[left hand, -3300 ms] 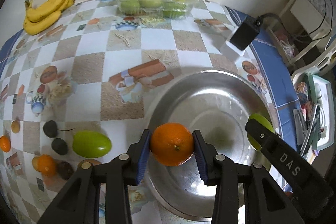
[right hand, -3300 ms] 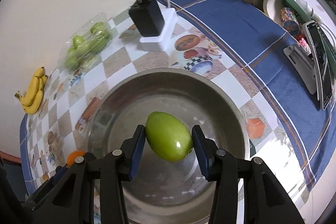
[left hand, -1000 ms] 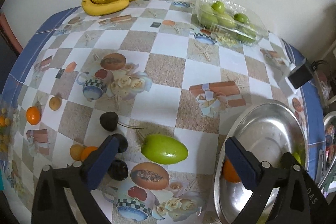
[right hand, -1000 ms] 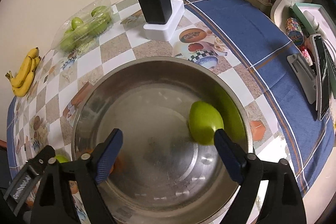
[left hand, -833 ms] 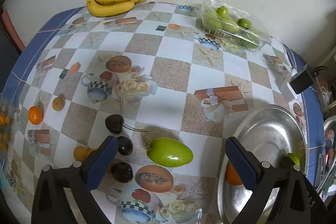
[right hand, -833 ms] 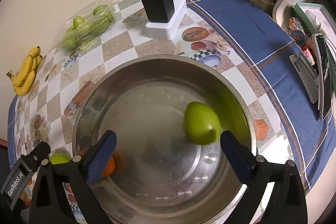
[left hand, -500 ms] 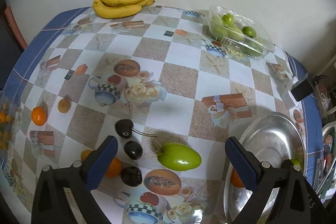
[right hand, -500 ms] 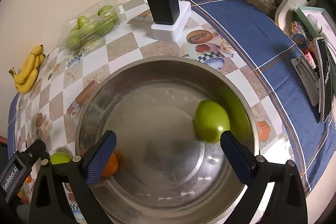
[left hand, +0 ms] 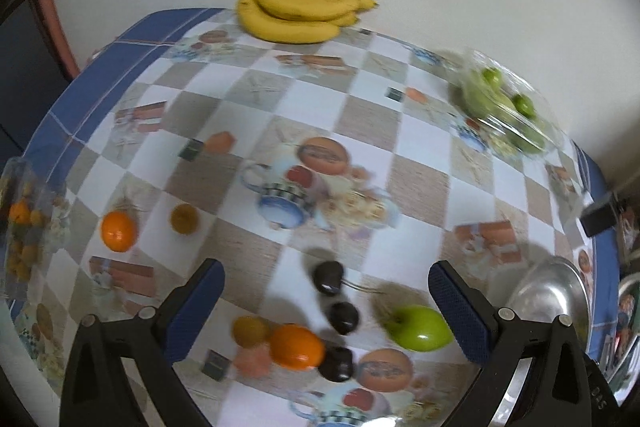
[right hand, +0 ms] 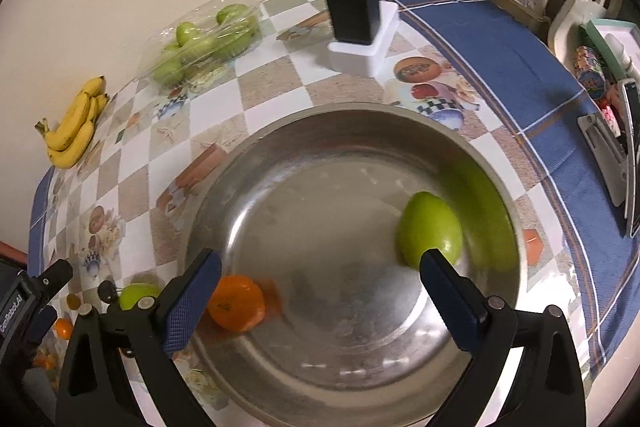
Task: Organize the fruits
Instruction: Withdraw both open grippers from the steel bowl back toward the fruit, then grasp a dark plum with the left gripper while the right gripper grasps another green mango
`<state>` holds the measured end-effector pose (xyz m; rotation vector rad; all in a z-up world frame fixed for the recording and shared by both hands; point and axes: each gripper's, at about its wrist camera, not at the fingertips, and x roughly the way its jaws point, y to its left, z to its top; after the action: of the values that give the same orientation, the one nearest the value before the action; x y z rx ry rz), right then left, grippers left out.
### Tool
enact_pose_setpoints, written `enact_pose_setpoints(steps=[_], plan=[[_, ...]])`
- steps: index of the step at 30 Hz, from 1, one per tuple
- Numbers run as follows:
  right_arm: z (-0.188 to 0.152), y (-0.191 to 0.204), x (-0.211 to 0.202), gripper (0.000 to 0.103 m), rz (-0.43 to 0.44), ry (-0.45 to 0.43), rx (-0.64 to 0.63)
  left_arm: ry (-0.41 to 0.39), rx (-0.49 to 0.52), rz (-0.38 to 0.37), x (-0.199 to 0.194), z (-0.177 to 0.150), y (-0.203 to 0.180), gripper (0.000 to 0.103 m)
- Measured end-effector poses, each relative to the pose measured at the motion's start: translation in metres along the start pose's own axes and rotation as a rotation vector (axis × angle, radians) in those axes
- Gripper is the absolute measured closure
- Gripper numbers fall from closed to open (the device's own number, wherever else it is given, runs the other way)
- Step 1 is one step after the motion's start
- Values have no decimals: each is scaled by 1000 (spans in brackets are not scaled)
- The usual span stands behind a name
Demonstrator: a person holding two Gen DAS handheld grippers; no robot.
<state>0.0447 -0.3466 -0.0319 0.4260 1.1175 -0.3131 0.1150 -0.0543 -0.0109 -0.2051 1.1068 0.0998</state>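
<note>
My left gripper is open and empty above the table's near left part. Below it lie a green mango, an orange, three dark plums and a small yellow fruit. Another orange lies farther left. My right gripper is open and empty over the steel bowl. In the bowl lie a green mango on the right and an orange on the left. The bowl's edge shows in the left wrist view.
A banana bunch lies by the back wall. A clear box of green fruits stands at the back right. A black charger on a white block stands behind the bowl. A clear bag of small oranges is at the left edge.
Both grippers have let go of their fruits into the bowl and opened. My left gripper has swung left, away from the bowl, over the loose fruits. The mango in the bowl has rolled slightly.
</note>
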Motion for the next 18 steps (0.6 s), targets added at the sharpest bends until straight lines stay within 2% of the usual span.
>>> enact_pose_setpoints(steps=[3,12,18], plan=[[-2,13,-2,4,21,1,-25,10,-29,-14,2,4,16,0],[-14,69,-9,4,106,7,-130,-22,-70,27,-4,15,54,0],[-23,108,-4,4,166,46,-208,-25,-129,26,-6,20,79,0]])
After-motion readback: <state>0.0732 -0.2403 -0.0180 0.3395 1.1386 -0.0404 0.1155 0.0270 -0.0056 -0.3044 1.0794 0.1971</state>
